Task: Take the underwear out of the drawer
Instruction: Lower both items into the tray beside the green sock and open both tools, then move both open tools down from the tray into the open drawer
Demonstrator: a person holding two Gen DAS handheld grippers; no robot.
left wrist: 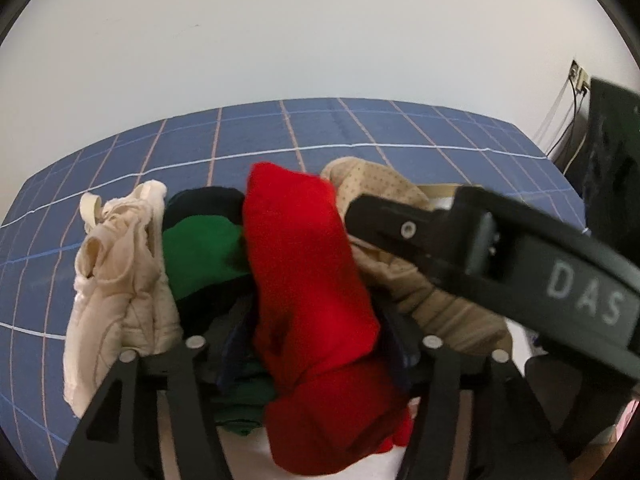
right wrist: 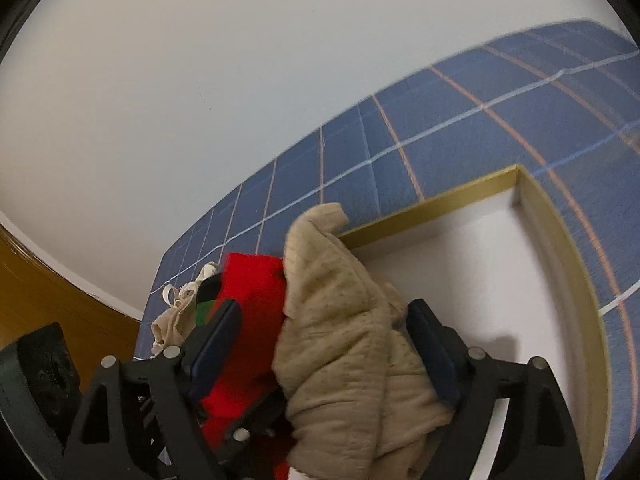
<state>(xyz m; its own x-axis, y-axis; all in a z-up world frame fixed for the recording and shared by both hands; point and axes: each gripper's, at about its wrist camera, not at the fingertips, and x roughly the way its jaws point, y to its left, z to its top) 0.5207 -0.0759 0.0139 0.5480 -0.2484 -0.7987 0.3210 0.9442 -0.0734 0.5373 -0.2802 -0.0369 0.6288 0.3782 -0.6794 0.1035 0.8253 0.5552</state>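
A pile of underwear fills both views: a red piece (left wrist: 304, 260), a green one (left wrist: 200, 252), a cream lacy one (left wrist: 120, 272) and a beige dotted one (left wrist: 372, 188). My left gripper (left wrist: 316, 328) stands open, its jaws apart with the red piece hanging loosely between them. In the right wrist view my right gripper (right wrist: 324, 344) is open wide around the beige dotted piece (right wrist: 344, 320), with the red piece (right wrist: 252, 292) against its left finger. The white drawer box with a gold rim (right wrist: 440, 200) lies behind. The right gripper's finger (left wrist: 384, 220) crosses the left view.
A blue checked cloth (left wrist: 280, 132) covers the surface under the pile and drawer (right wrist: 460, 120). A white wall rises behind. A black object and cables (left wrist: 608, 160) stand at the right edge. Brown wood (right wrist: 60, 280) shows at the left.
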